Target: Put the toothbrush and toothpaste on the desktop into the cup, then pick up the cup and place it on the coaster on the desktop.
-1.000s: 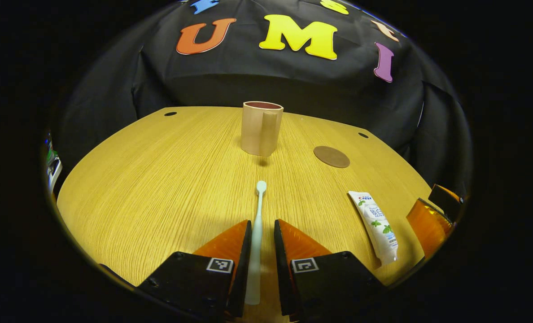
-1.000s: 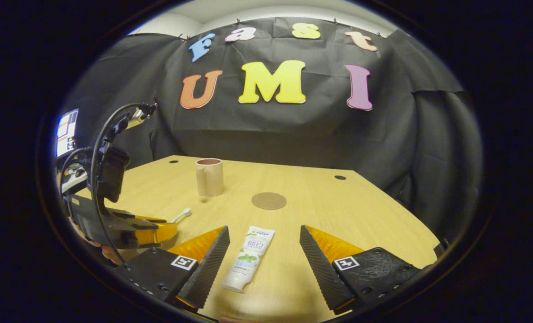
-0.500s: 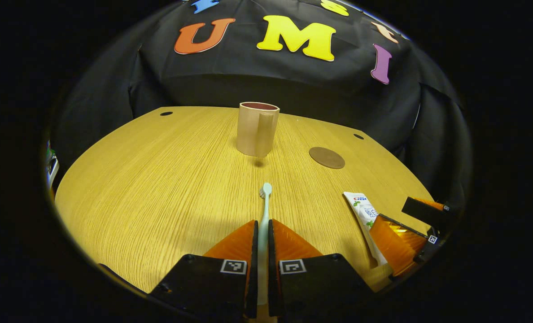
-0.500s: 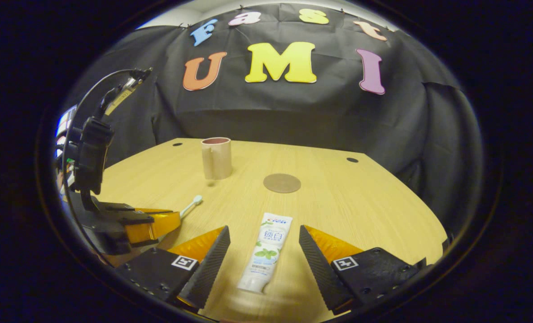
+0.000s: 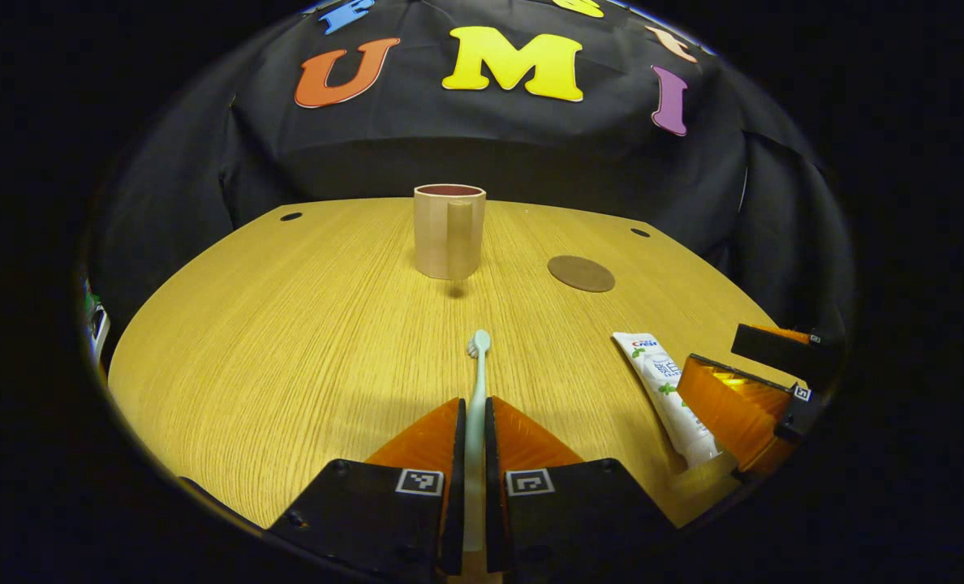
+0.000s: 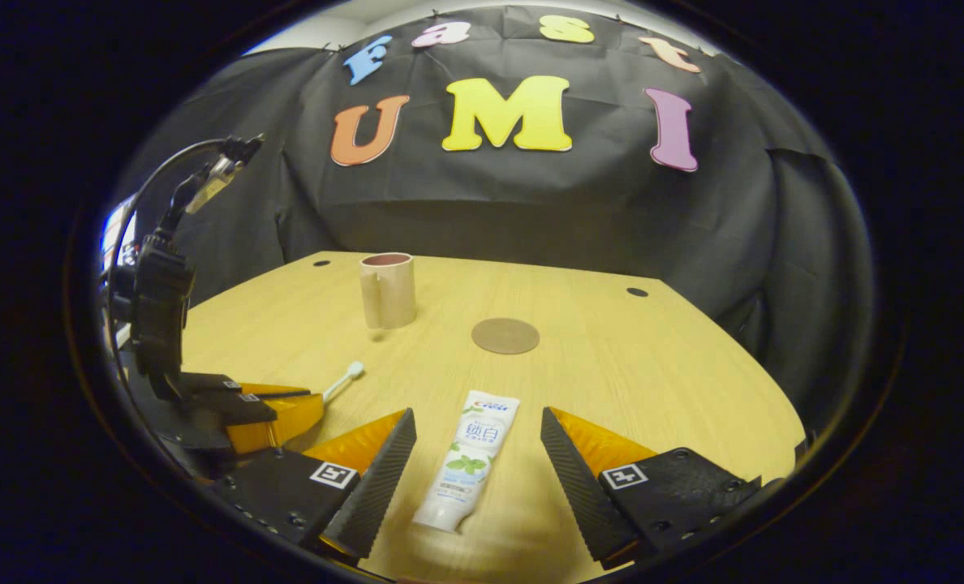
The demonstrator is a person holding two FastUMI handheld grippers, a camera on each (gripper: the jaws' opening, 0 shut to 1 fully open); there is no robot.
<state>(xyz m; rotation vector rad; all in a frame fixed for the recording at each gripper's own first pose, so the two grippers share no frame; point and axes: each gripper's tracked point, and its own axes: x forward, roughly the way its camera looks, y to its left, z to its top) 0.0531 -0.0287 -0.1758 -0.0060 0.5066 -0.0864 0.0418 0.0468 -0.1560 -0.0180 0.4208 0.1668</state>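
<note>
Fingers (image 5: pixel 458 454) pinch one toothbrush (image 5: pixel 477 381); one toothpaste (image 6: pixel 470 458), one cup (image 5: pixel 449 230).

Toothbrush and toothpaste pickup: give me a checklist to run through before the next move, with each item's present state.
1. Left gripper shut on the toothbrush: ok.
2. Toothpaste lying between the open right gripper fingers: ok.
3. Right gripper closed on the toothpaste: not ok.
4. Cup upright, mouth open: ok.
5. Coaster bare, beside the cup: ok.
6. Toothbrush lifted off the desktop: cannot tell.
</note>
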